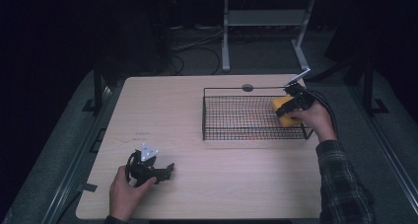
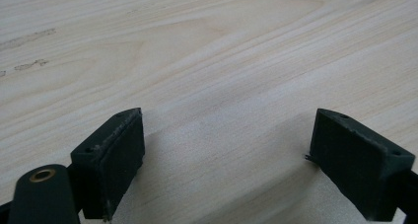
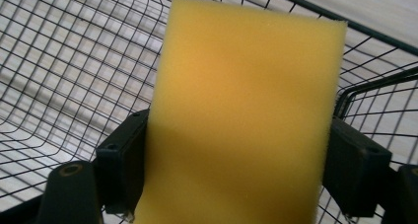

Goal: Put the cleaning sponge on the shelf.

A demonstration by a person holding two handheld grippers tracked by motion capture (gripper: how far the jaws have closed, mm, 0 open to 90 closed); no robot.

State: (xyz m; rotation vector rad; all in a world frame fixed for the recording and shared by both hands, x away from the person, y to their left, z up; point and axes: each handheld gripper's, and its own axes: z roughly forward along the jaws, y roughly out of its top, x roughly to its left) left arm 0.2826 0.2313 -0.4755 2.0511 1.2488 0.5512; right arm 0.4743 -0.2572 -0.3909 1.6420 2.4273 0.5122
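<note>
Right gripper view has the two black jaws pressed against the sides of a yellow sponge (image 3: 241, 120), which stands between them and blocks most of what lies ahead. Behind and around the sponge runs the black wire basket (image 3: 74, 61), its mesh floor and one corner rim close by. From the high view, the right gripper (image 1: 288, 107) holds the sponge inside the basket's right end, just within the right wall, with the right hand (image 1: 315, 119) reaching over the near rim, forearm in a plaid sleeve. The left gripper (image 2: 226, 150) rests low over the bare wooden table (image 2: 207, 51), jaws spread wide with nothing between them, well apart from the basket; the left hand (image 1: 125, 193) grips it near the table's front edge.
</note>
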